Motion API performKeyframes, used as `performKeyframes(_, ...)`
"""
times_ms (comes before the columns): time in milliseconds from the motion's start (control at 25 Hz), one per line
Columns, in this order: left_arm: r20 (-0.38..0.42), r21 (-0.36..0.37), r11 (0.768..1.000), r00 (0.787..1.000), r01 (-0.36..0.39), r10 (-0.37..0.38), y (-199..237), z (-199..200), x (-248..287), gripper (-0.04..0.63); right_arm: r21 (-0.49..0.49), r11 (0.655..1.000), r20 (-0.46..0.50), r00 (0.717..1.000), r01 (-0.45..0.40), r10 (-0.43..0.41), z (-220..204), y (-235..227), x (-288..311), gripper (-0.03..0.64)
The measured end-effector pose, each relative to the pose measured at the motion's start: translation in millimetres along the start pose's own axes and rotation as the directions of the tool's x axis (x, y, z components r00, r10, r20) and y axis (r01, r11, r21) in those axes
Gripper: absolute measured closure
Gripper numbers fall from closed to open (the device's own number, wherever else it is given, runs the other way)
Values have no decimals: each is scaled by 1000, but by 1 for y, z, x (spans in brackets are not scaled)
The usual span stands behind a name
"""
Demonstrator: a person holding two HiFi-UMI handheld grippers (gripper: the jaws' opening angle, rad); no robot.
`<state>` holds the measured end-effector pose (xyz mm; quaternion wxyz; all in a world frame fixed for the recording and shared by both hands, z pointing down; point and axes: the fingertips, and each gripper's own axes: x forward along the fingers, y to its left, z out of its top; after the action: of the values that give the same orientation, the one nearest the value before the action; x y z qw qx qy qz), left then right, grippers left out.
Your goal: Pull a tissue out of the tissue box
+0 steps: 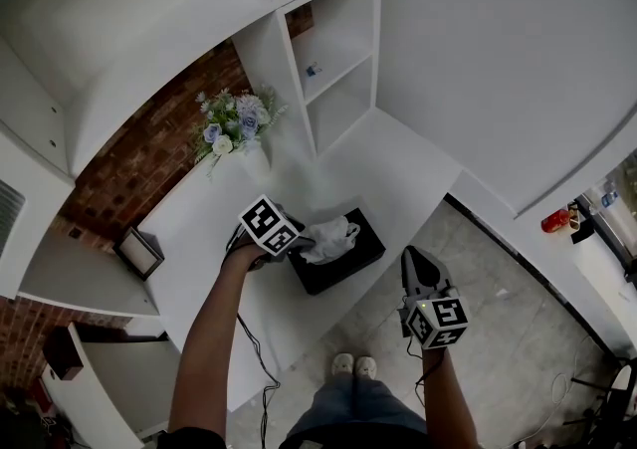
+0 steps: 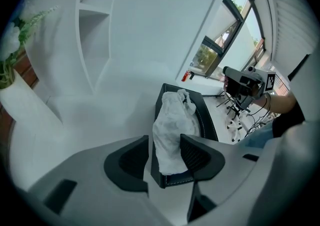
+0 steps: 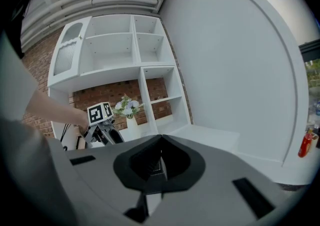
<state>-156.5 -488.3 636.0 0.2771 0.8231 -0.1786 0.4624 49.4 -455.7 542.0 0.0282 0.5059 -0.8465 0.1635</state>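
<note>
Pinching the tissue point(image 2: 172, 120) with your left gripper point(image 2: 165, 152), right gripper point(image 3: 156, 162) empty.
Your left fingers are closed against both sides of the white tissue, which stands crumpled out of the top of the black tissue box point(image 1: 348, 260). The box sits on the white tabletop point(image 1: 398, 173), near its front edge. Your right gripper hangs over the floor point(image 1: 498, 337), well apart from the box, its fingers pressed together with nothing between them. A bunch of flowers point(image 1: 234, 123) stands farther back by the brick wall.
</note>
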Motion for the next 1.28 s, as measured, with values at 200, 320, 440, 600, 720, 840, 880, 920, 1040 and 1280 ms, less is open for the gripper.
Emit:
performKeyframes(200, -2, 20, 1000, 1000, 2, -2, -5, 0, 0, 442, 0, 1000, 4, 1000, -2, 2, 1, 3, -1, 617)
performKeyframes(320, 5, 41, 999, 1000, -13, 12, -7, 1, -1, 482, -2, 1000, 5, 1000, -2, 2, 1, 4, -3, 617)
performKeyframes(440, 11, 64, 997, 999, -40, 39, -7, 1, -2, 522, -1, 1000, 7, 1000, -3, 3, 1, 5, -5, 617)
performKeyframes(600, 27, 75, 996, 998, -53, 51, -11, 2, -5, 563, -2, 1000, 10, 1000, -3, 3, 3, 7, -7, 617)
performKeyframes(720, 37, 89, 994, 997, -64, 61, -15, 2, -7, 576, -4, 1000, 10, 1000, -6, 6, 3, 11, -8, 617)
performKeyframes(840, 53, 102, 993, 997, -66, 61, -20, 2, -7, 581, -4, 1000, 8, 1000, -8, 8, 3, 14, -8, 617)
performKeyframes(880, 63, 104, 992, 996, -68, 62, -21, 3, -8, 583, -5, 1000, 9, 1000, -8, 8, 3, 15, -9, 617)
performKeyframes(920, 73, 107, 991, 995, -76, 68, -22, 4, -10, 584, -7, 1000, 9, 1000, -9, 9, 3, 16, -9, 617)
performKeyframes(1040, 100, 111, 988, 991, -103, 92, -25, 5, -17, 584, -12, 1000, 8, 1000, -9, 9, 3, 19, -9, 617)
performKeyframes(1280, 179, 112, 977, 971, -181, 159, -33, 9, -32, 586, -17, 1000, 16, 1000, -10, 10, 6, 27, -11, 617)
